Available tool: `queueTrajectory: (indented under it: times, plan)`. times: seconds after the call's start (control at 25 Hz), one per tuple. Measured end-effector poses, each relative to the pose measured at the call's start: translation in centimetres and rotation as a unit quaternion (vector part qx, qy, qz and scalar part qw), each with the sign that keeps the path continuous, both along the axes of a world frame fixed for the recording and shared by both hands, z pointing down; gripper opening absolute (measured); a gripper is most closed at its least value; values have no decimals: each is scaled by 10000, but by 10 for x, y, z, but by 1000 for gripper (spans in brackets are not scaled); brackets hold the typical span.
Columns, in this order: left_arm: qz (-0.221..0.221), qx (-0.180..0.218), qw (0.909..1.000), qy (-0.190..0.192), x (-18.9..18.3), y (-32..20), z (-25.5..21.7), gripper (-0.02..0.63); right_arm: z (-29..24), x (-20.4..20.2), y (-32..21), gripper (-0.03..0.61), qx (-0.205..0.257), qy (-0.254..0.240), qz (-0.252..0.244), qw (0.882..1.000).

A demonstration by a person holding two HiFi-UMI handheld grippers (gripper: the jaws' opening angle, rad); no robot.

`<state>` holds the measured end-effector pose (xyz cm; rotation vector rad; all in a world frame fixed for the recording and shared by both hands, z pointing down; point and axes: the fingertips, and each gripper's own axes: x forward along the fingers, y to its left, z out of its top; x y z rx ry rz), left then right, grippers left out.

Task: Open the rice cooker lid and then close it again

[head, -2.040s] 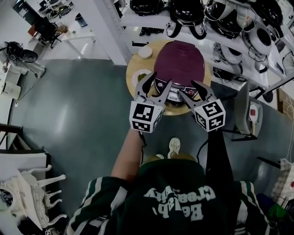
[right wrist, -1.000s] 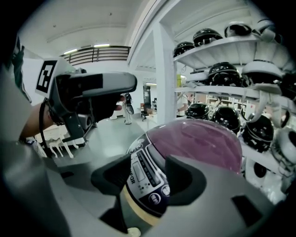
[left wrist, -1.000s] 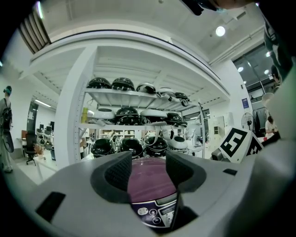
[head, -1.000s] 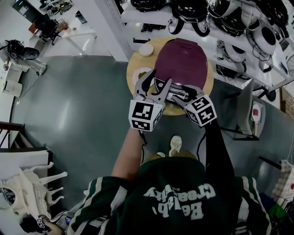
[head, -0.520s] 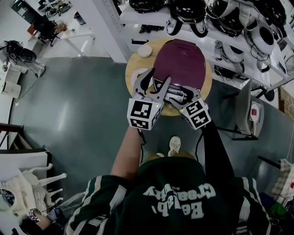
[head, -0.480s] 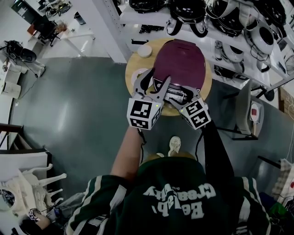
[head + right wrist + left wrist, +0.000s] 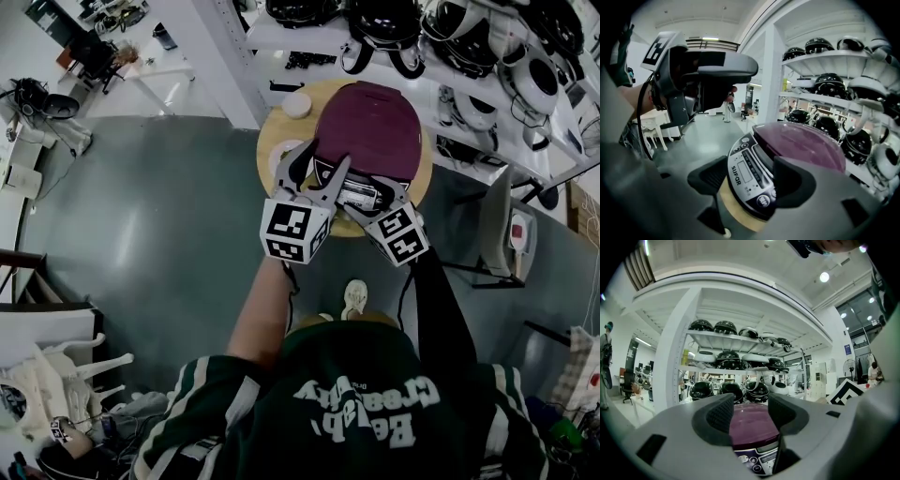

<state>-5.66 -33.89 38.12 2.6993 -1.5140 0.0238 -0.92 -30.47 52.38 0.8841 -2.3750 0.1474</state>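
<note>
A polished grey floor (image 7: pixel 141 216) spreads beneath bright ceiling lights (image 7: pixel 824 276). White shelving (image 7: pixel 234 66) at the far side holds rows of black and white appliances (image 7: pixel 384 23), fronted by a round wooden table (image 7: pixel 274 129). A white carved chair (image 7: pixel 56 384) sits near left.

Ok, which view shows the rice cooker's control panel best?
The right gripper view: the control panel is close, display and buttons clear. The left gripper view catches only a sliver; in the head view it is small and mostly covered.
</note>
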Motion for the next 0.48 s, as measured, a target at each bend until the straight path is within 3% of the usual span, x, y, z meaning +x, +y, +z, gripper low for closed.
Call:
queueTrajectory:
  times: [0.48]
  plan:
    - [-29,-42,10000,7,-6,-2,3,218,0,1,-2,325,6,-11,26,10000]
